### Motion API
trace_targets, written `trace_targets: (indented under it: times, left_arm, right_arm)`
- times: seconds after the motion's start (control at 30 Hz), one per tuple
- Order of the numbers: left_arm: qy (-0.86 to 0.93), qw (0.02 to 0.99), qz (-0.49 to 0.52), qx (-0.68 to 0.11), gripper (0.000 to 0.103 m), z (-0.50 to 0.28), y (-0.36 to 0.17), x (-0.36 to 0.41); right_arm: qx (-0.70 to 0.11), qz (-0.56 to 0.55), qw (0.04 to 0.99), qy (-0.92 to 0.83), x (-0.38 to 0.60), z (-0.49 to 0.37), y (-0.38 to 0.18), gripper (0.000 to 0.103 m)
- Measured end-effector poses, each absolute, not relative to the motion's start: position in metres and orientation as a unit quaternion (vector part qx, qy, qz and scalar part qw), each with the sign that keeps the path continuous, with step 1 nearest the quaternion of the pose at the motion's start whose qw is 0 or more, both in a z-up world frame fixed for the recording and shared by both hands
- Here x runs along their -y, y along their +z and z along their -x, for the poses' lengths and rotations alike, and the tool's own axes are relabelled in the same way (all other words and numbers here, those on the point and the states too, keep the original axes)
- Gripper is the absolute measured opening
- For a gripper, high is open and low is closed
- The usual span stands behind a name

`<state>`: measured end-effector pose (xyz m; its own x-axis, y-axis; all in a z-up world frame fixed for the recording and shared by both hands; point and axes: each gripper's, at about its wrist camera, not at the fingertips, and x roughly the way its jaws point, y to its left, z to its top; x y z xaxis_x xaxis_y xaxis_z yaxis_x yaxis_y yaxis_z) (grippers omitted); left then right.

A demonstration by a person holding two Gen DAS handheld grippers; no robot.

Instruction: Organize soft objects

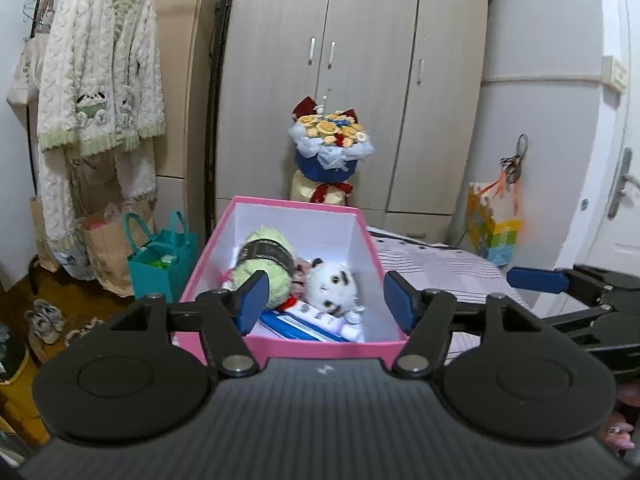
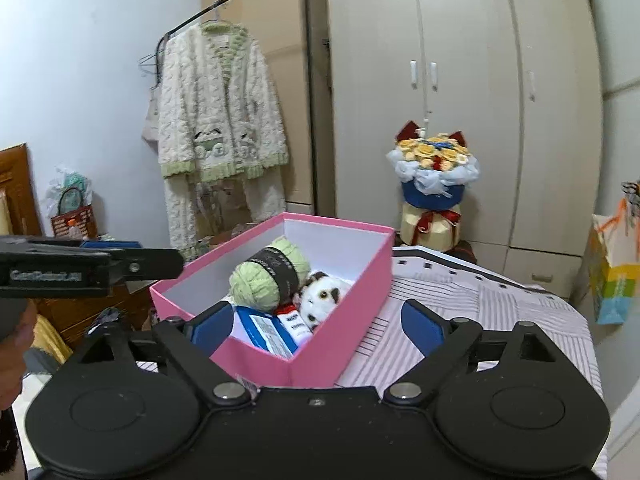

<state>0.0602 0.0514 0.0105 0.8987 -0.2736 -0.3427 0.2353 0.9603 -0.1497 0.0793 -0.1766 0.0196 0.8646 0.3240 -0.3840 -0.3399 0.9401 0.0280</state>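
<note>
An open pink box (image 1: 296, 349) (image 2: 344, 320) sits on a striped bedsheet (image 1: 452, 268) (image 2: 480, 304). Inside lie a green yarn ball with a dark band (image 1: 264, 264) (image 2: 266, 276), a white plush toy with dark patches (image 1: 332, 284) (image 2: 320, 296) and blue-white packets (image 1: 308, 324) (image 2: 268, 332). My left gripper (image 1: 326, 300) is open and empty, hovering over the box's near end. My right gripper (image 2: 318, 326) is open and empty, at the box's near corner. The left gripper shows side-on in the right wrist view (image 2: 100, 266), and the right in the left wrist view (image 1: 560, 284).
A beige wardrobe (image 1: 360, 80) (image 2: 460, 80) stands behind, with a wrapped flower bouquet (image 1: 330, 148) (image 2: 434, 176) before it. A fluffy white-green cardigan (image 1: 100, 68) (image 2: 216, 112) hangs on a rack at left. Teal and paper bags (image 1: 160, 260) stand on the floor. A colourful bag (image 1: 494, 228) (image 2: 612, 268) hangs at right.
</note>
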Motion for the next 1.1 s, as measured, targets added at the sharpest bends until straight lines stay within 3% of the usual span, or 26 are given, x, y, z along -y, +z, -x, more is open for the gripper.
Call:
trace_targets:
  times: [0.3, 0.47, 0.6, 0.73, 1.1]
  left_arm:
    - [-0.118, 0.978, 0.044, -0.168, 0.068, -0.029, -0.008, -0.044]
    - [-0.102, 0.981, 0.025, -0.161, 0.081, -0.026, -0.011, -0.036]
    - [-0.090, 0.981, 0.027, -0.169, 0.100, -0.027, -0.015, -0.032]
    - [-0.073, 0.980, 0.012, -0.184, 0.101, -0.031, -0.021, -0.027]
    - [-0.069, 0.979, -0.015, -0.191, 0.103, -0.023, -0.026, -0.017]
  right_arm:
    - [-0.188, -0.016, 0.975, 0.116, 0.199, -0.045, 0.002, 0.095]
    - [-0.187, -0.004, 0.979, 0.081, 0.199, -0.033, 0.001, 0.101]
    - [-0.198, -0.012, 0.978, 0.059, 0.205, -0.027, 0.003, 0.103]
    - [-0.247, 0.028, 0.968, 0.023, 0.197, -0.028, 0.002, 0.103]
    - [-0.238, 0.004, 0.971, 0.015, 0.206, -0.017, -0.001, 0.103]
